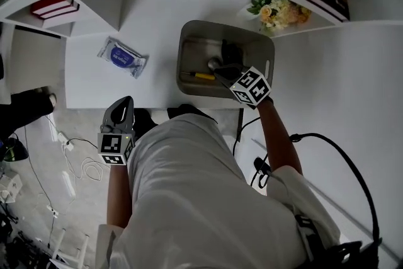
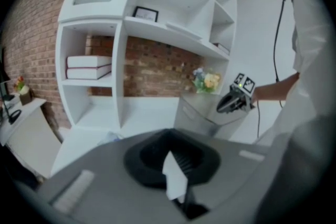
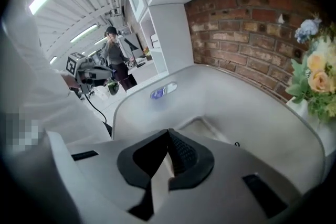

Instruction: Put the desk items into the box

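The grey box (image 1: 186,50) stands on the white table (image 1: 157,16), towards its near edge. Inside it lie a slim yellow-handled item (image 1: 203,76) and some dark things too dim to name. A blue-and-white wipes packet (image 1: 123,57) lies flat on the table to the box's left, well apart from it. The right tongs (image 1: 215,65) hang over the box's opening, pointing steeply down; their jaws are pressed together with nothing between them. The left tongs (image 1: 124,101) are held low by the table's near edge, beside the person's waist, jaws likewise together and empty. A bunch of flowers (image 1: 277,11) sits just beyond the box's far right corner, and red-and-white books (image 1: 53,4) lie on a shelf at the far left.
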Demonstrator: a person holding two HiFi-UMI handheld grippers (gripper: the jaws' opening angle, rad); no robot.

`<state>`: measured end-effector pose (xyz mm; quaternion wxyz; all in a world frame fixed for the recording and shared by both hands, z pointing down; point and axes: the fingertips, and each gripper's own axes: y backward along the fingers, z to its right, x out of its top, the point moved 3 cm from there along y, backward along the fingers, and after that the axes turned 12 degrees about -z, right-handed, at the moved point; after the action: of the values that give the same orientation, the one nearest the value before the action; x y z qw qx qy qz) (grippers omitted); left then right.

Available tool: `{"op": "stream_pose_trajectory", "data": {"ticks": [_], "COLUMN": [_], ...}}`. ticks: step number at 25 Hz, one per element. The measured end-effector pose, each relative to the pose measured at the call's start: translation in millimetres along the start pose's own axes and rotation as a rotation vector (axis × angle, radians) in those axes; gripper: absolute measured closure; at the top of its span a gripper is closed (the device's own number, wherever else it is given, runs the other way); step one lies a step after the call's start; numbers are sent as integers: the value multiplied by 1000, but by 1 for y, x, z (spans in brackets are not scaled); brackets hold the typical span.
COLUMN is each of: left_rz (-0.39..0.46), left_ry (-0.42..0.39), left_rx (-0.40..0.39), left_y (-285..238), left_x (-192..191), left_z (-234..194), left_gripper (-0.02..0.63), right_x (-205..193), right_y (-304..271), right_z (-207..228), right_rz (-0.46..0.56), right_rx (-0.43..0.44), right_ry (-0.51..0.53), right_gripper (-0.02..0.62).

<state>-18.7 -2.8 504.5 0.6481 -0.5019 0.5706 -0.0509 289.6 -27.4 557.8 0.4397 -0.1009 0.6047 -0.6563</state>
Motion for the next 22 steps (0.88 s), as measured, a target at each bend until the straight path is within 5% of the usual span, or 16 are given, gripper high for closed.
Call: {"op": "stream_pose_trajectory", "data": {"ticks": [10,22], "left_rz": [13,1], "left_ry": [-94,-189], "left_rx": [-113,-214], "left_y": [0,5], "left_x": [15,22], "left_z": [-15,-26], "left_gripper": [603,603], "right_x": [32,45], "right_y": [35,19], "right_z": [-55,-116], "right_rz": [225,361], "right_rx": [-4,28], "right_ry": [-169,-279], "right_gripper": [594,594]}}
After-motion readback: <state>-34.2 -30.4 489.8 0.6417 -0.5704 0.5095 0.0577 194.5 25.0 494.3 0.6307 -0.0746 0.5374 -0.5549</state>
